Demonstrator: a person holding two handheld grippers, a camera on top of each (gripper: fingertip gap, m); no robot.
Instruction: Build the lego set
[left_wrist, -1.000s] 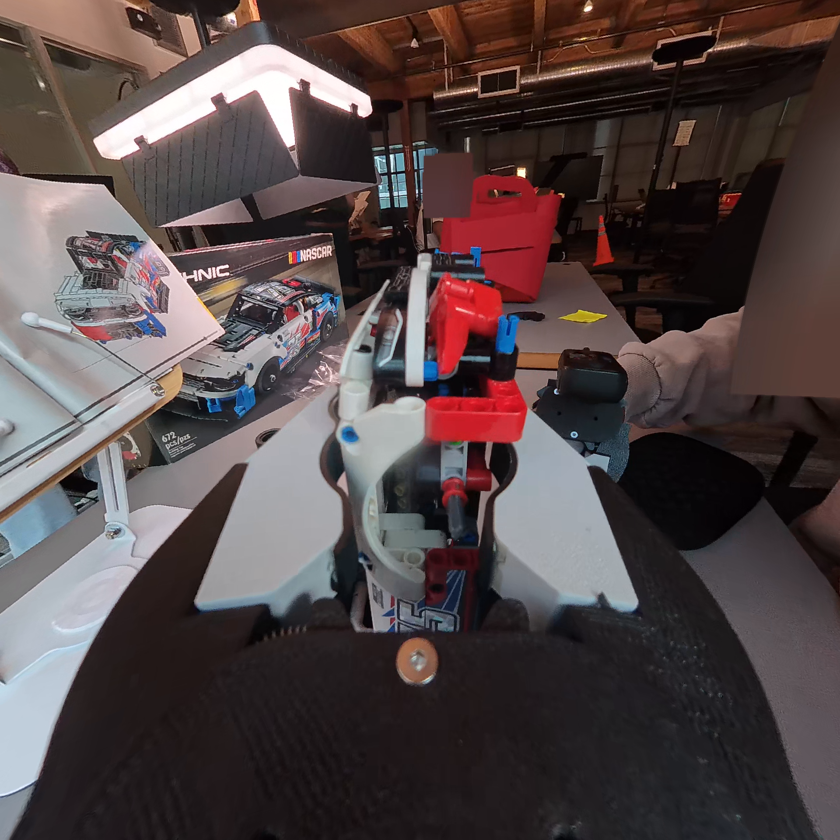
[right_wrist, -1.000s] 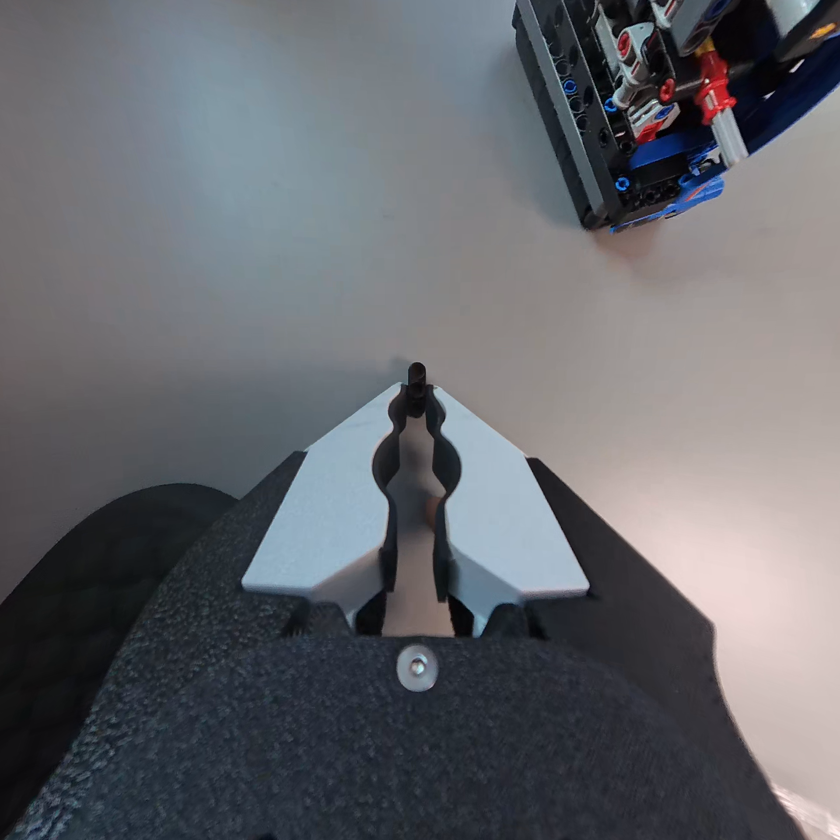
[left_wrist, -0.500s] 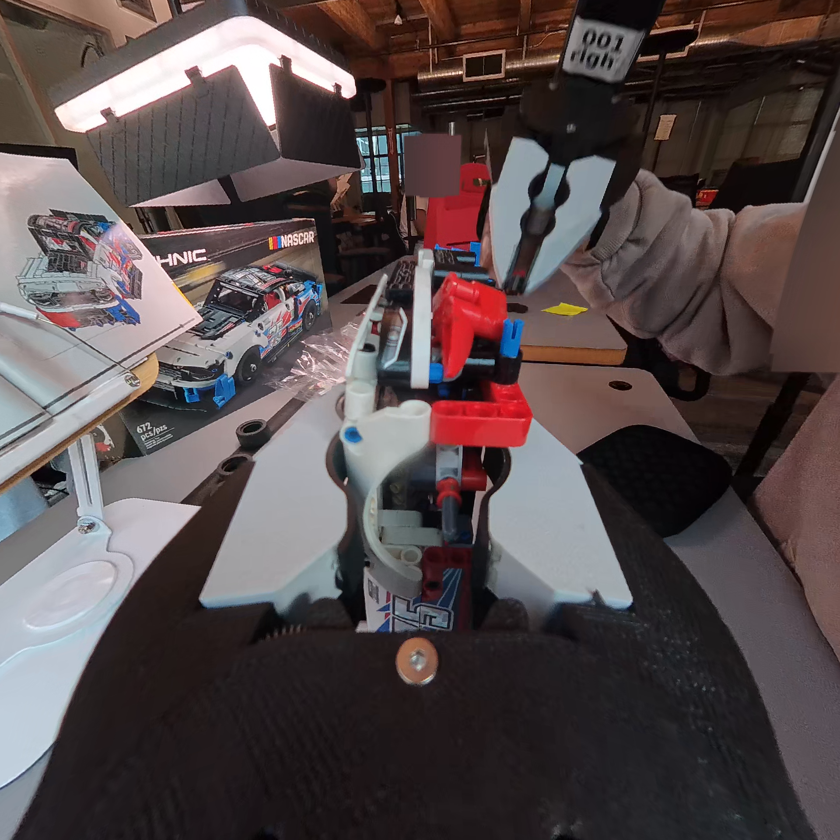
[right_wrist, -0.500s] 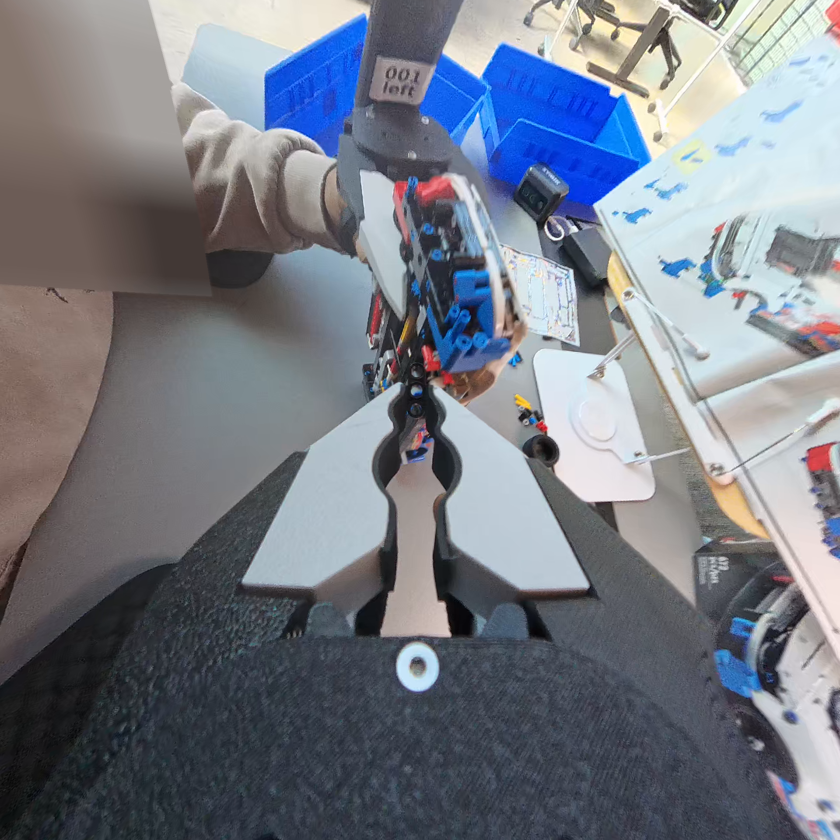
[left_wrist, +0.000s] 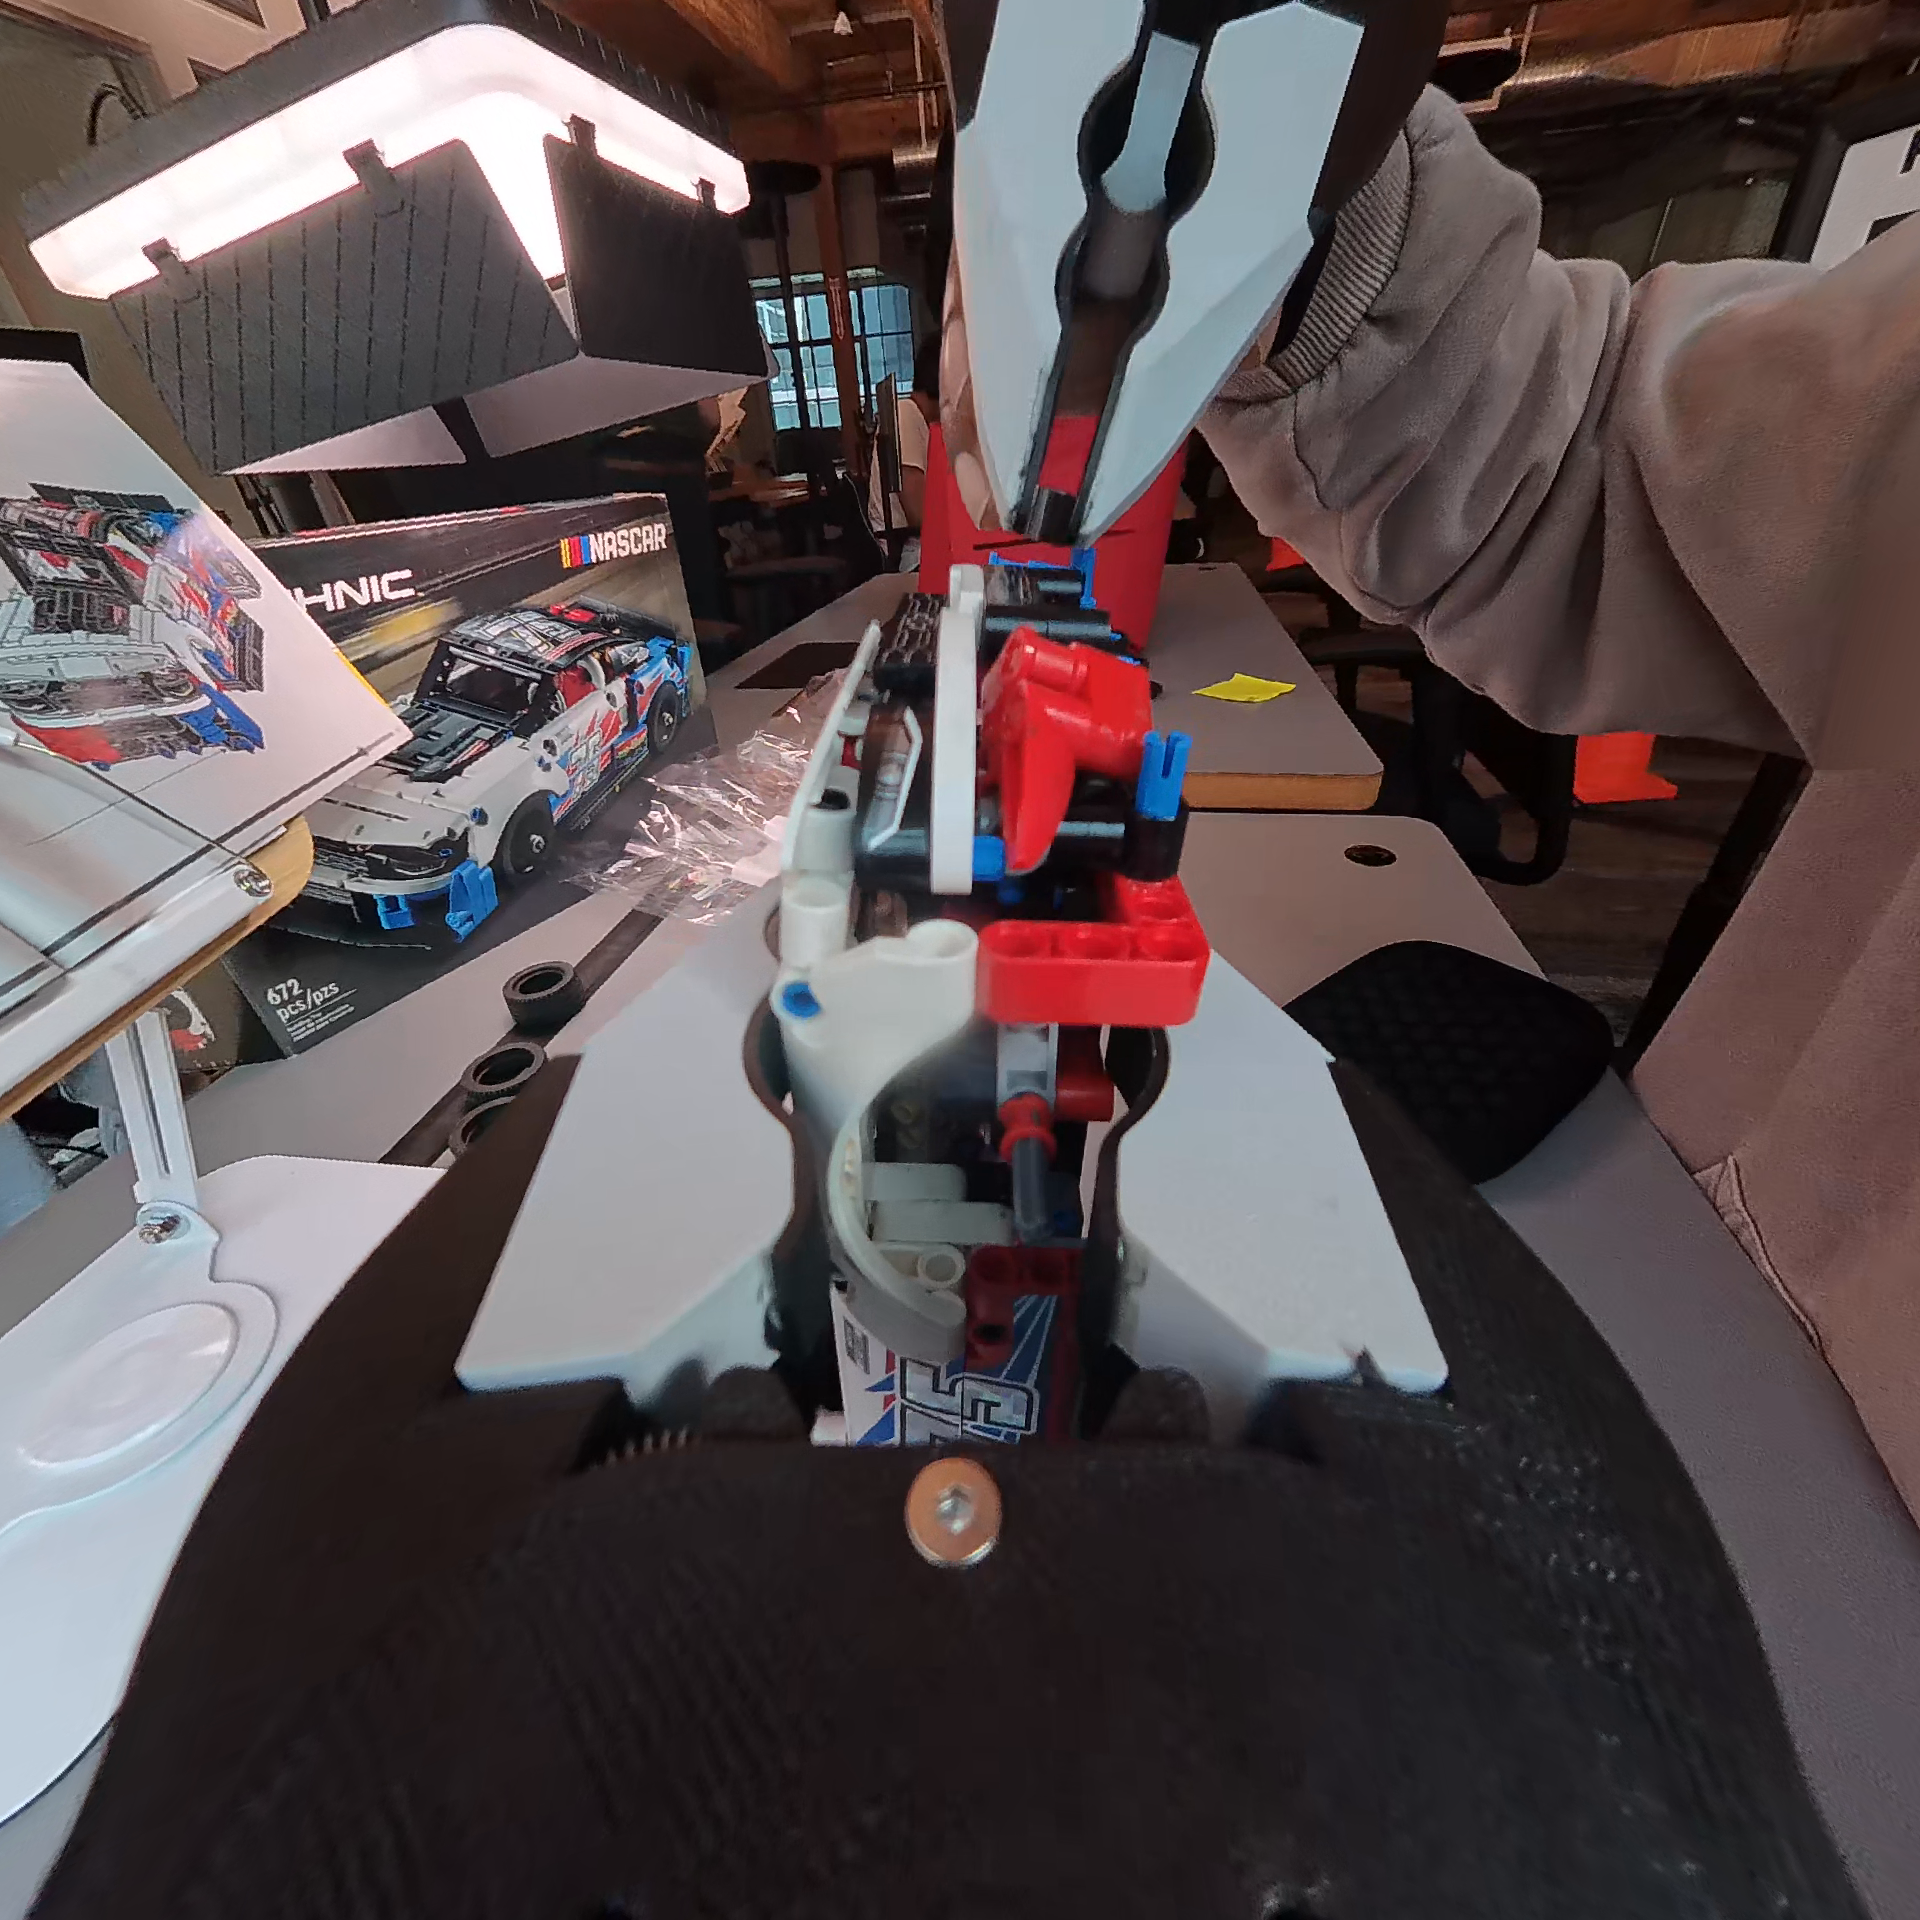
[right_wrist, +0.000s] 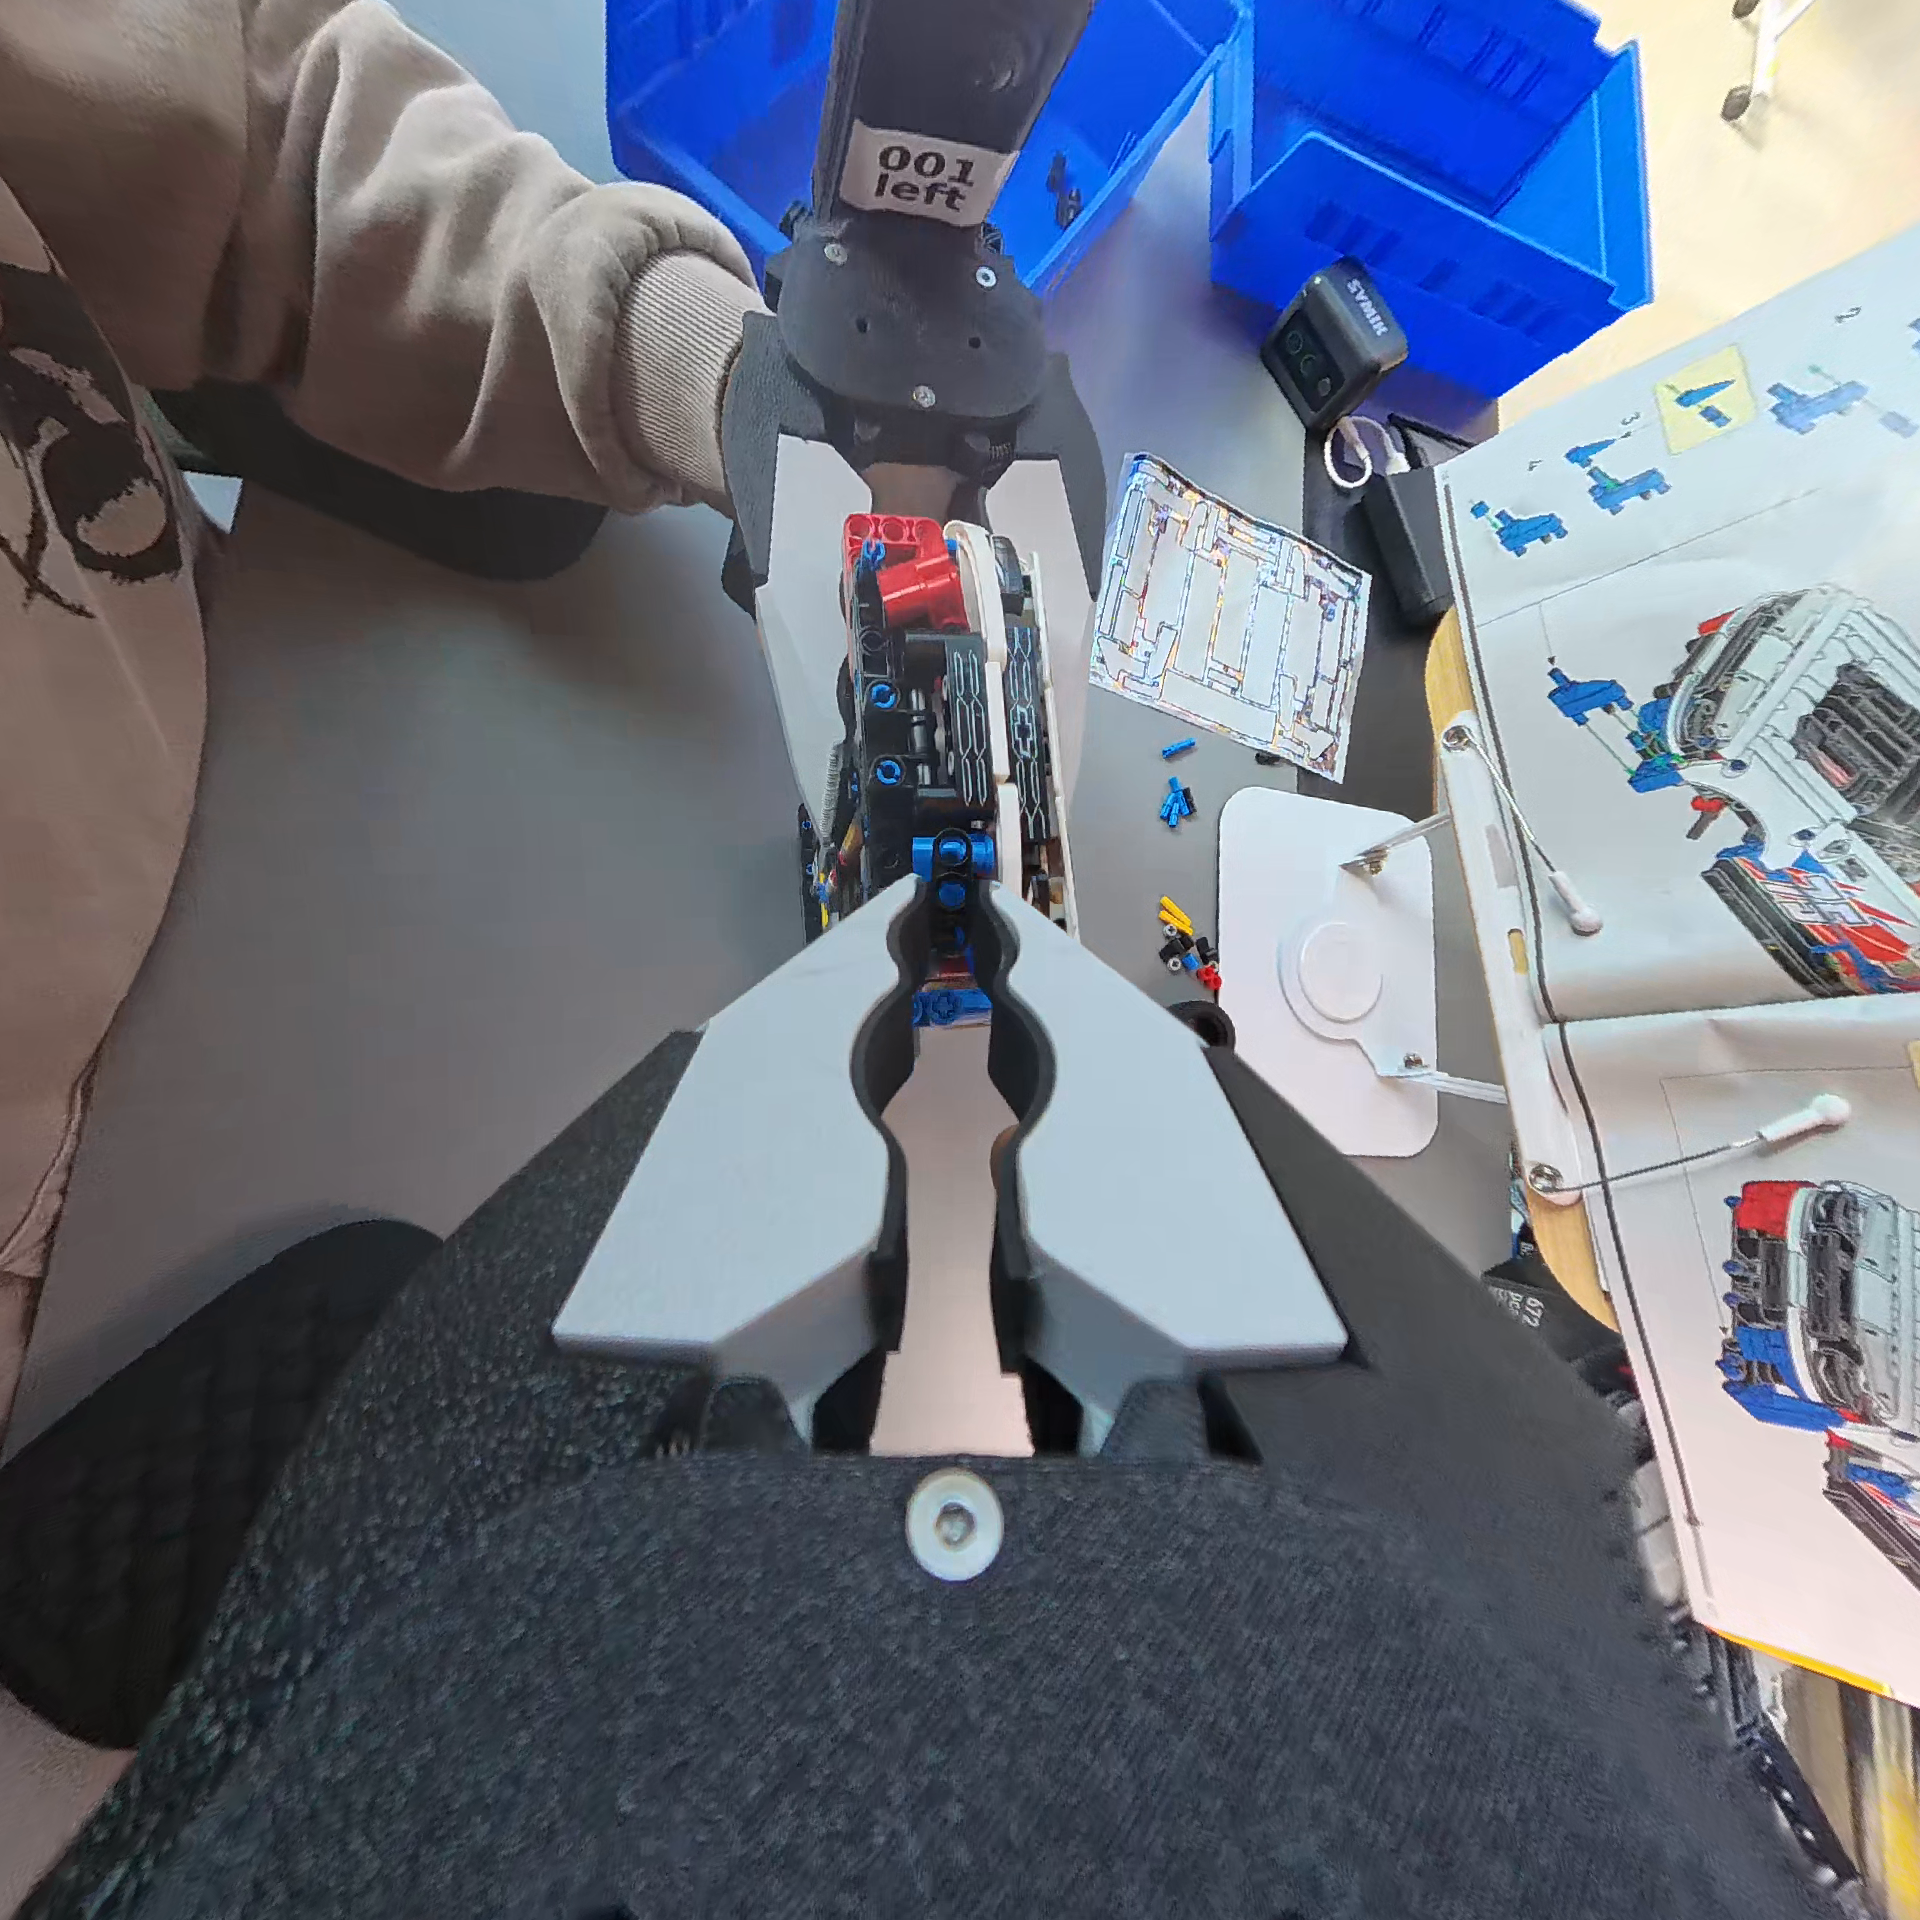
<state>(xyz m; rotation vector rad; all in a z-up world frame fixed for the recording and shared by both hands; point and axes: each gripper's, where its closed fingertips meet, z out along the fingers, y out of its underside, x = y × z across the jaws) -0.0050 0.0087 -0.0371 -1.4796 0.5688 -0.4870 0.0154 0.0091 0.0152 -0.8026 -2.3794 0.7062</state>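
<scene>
**A:** The half-built car body of white, black, red and blue plastic bricks (left_wrist: 977, 935) stood on end, off the table, and you had it clamped between the fingers of your left gripper (left_wrist: 956, 1049), low on its lower end. It looked rigid along its beams but brittle at every pressed joint; light, I'd judge, with smooth, rather slippery panels.

**B:** And your right gripper (right_wrist: 951, 904)?

**A:** It came at the car body's upper end, closed on a small black pin connector (right_wrist: 951, 868), which sat right against the blue piece there. How far the pin was seated, I couldn't tell.

**B:** Where should you have held?

**A:** On the black beam frame, not the white curved panel (left_wrist: 868, 1091) or the red seat-shaped piece (left_wrist: 1060, 727), which I'd expect to pop loose under a push.

**B:** Around the car body?

**A:** Beside it lay loose small pins (right_wrist: 1184, 940), a sticker sheet (right_wrist: 1231, 618), and the open instruction booklet on its stand (right_wrist: 1704, 748); beyond it, blue bins (right_wrist: 1423, 197).
</scene>
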